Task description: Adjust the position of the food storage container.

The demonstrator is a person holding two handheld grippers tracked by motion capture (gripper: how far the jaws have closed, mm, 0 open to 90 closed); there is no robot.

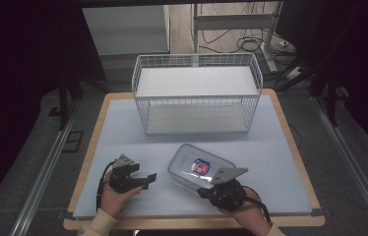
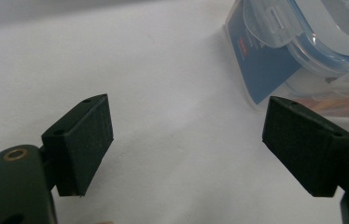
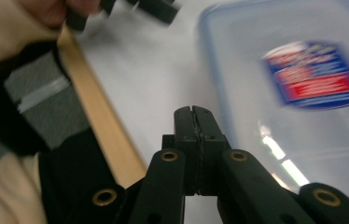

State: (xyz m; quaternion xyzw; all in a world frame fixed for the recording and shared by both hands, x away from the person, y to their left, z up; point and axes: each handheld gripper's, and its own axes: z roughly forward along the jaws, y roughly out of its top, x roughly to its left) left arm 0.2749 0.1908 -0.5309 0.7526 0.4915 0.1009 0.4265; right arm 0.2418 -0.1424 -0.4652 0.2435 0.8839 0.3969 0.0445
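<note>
A clear plastic food box (image 1: 199, 167) with a blue-rimmed lid and a red and blue label lies on the mat, front centre. My left gripper (image 1: 146, 180) rests on the mat to its left, pointing at it, open and holding nothing. In the left gripper view, the open gripper (image 2: 186, 128) faces the box (image 2: 303, 42), whose side latch lies ahead on the right. My right gripper (image 1: 201, 191) is at the box's near corner. Its shut jaws (image 3: 194, 116) hold nothing, and the blurred lid (image 3: 303, 107) lies just to their right.
A white wire basket (image 1: 197, 93) stands at the back centre of the pale mat (image 1: 123, 128). The wooden table edge (image 1: 86, 157) frames the mat. A sleeve and hand (image 3: 18, 28) sit beside the wood edge (image 3: 100, 121). Cables and a desk frame lie on the floor beyond.
</note>
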